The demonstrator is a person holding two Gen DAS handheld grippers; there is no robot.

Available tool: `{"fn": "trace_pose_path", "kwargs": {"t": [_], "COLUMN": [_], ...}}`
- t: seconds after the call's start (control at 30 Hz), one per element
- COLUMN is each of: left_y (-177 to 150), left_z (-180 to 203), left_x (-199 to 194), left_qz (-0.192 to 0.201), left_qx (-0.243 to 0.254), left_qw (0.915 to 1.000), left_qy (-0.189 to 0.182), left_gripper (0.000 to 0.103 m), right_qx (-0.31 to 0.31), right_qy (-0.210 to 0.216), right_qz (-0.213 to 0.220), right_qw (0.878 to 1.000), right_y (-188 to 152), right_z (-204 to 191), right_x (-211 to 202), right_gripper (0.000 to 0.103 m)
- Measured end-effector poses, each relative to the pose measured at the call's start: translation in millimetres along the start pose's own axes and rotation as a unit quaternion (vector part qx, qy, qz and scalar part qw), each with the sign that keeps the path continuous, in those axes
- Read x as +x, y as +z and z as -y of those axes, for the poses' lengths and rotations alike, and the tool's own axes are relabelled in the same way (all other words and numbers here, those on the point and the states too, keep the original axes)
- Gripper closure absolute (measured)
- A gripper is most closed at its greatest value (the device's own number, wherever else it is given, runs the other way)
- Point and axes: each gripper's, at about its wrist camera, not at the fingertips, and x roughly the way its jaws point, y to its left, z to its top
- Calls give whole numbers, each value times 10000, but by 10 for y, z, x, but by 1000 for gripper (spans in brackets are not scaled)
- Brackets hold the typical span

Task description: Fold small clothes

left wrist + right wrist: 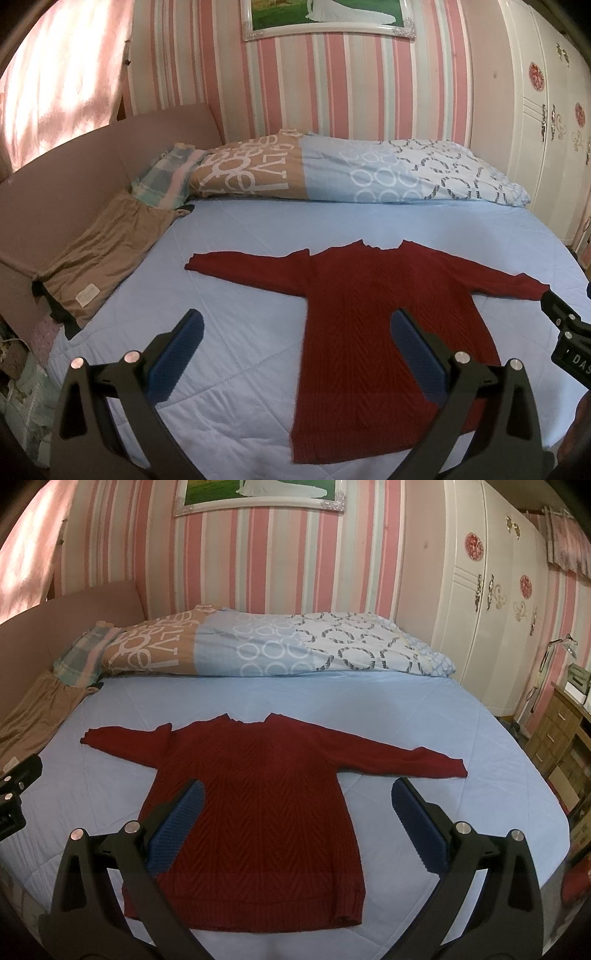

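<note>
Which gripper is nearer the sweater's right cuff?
Right. The right gripper hovers open with the sweater body and right cuff just ahead of it. The left gripper sits open over the bed sheet past the sweater's other side.

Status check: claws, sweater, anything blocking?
Left claw open, right claw open, both empty. Dark red knit sweater flat on light blue quilted bedspread, sleeves spread, unfolded. Nothing on it.
</note>
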Motion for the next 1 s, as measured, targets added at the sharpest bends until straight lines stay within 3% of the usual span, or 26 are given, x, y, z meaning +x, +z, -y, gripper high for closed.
{"fn": "trace_pose_path", "kwargs": {"t": [1.0], "left_y": [-28], "left_z": [-9], "left_x": [11], "left_qz": [29], "left_qx": [2], "left_qw": [10000], "left_qy": [-6], "left_gripper": [2], "right_qx": [15], "right_qy": [-28], "right_qz": [-27], "right_qw": [10000], "right_y": [59], "right_z": [134], "right_x": [8], "right_gripper": [3]}}
